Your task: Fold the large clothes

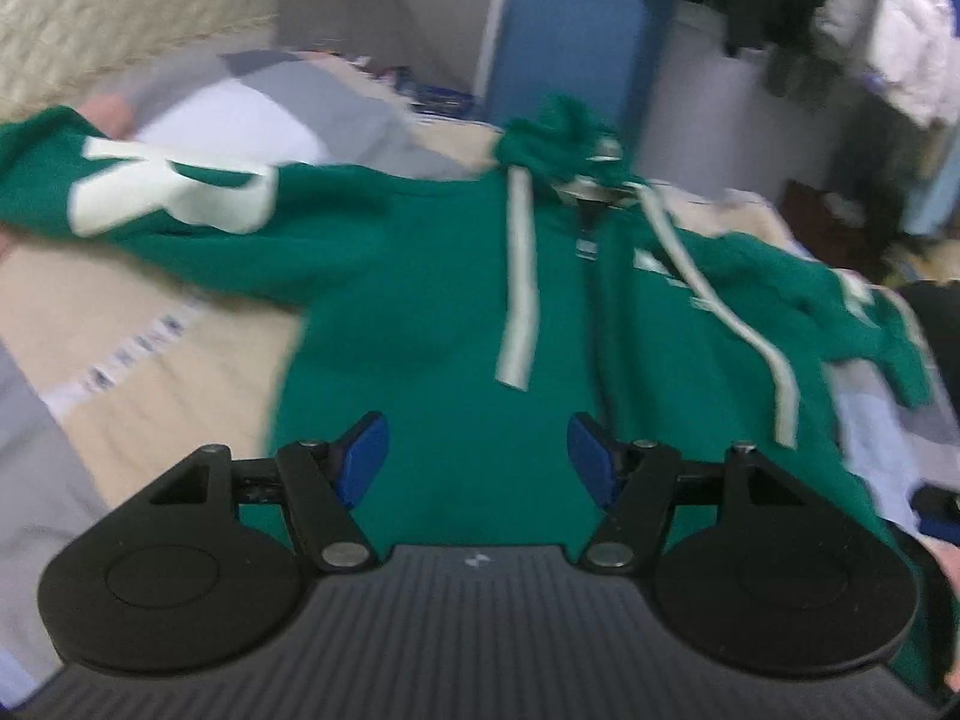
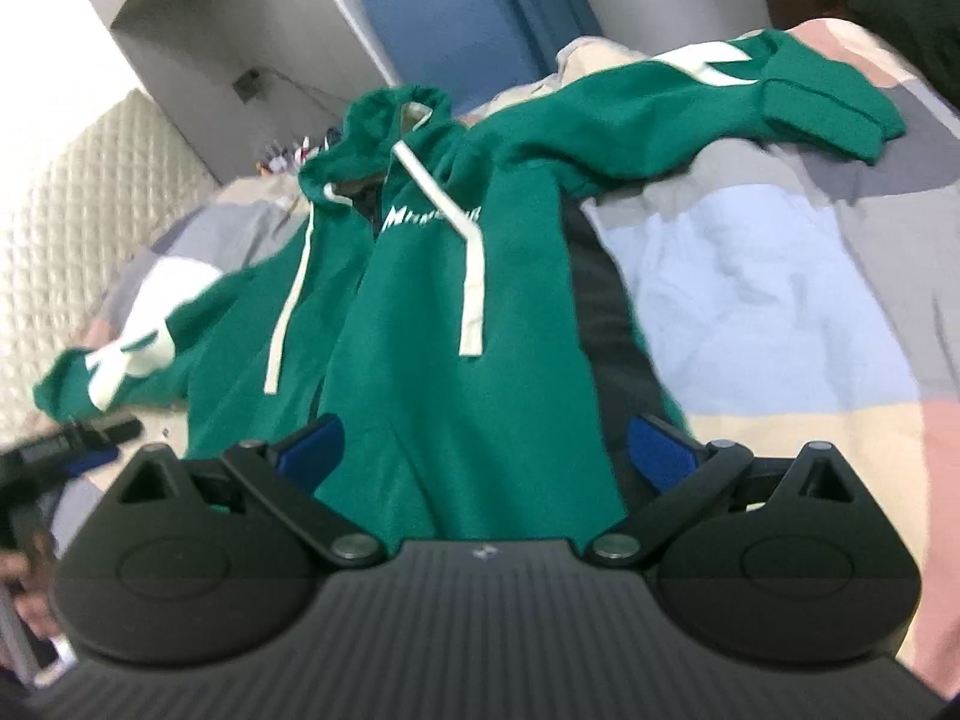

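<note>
A green hoodie point(image 2: 432, 324) lies spread on the bed point(image 2: 750, 276), seemingly face up. The left tool point(image 1: 477, 450) and right tool point(image 2: 483, 450) gape wide, holding nothing.

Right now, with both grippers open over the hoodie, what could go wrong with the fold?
1. The two drawstrings lie loose down the chest, so a jaw could pinch a cord instead of cloth.
2. The hoodie lies on a rumpled quilt, so the right gripper or left gripper might grab bedding too.
3. The sleeves are spread unevenly, so the fold may come out lopsided.
</note>
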The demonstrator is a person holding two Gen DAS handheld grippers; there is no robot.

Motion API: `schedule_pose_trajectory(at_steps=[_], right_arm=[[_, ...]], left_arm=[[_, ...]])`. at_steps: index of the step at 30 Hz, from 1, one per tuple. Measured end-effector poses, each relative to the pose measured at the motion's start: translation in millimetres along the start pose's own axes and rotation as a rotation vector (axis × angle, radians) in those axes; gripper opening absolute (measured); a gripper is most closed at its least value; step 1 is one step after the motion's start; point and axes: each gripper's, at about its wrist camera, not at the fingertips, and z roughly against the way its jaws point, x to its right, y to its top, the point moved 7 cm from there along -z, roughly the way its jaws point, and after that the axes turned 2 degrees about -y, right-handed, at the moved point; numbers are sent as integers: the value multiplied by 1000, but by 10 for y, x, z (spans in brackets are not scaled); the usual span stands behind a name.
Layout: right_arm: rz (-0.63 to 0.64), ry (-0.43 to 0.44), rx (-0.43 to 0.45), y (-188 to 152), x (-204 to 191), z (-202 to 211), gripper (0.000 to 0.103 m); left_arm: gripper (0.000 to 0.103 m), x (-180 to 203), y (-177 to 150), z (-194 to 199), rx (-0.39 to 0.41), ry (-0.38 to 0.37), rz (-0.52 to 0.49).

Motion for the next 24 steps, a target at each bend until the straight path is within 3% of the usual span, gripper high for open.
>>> schedule_pose_trajectory(at_steps=[4,7,9,13,19,24], right_arm=[[-140,49,31,86,206,180,102],[-271,103,37,106,353,232,102],[-293,83,38,117,393,221,102],[-286,46,11,89,382,153,99],[-164,-69,-53,-7,309,-41,94],[-27,-182,-96,-60,266,-221,81]], left_arm=[[71,201,-132,49,3,-90,-4],[71,318,-202,110,40,-101,-39],[71,346,-240,154,49,-110,-56],[71,282,-299,139,49,-131,-65],[71,180,-396,-22,21,-139,-50],[71,181,-410,-50,20,-170,-44]])
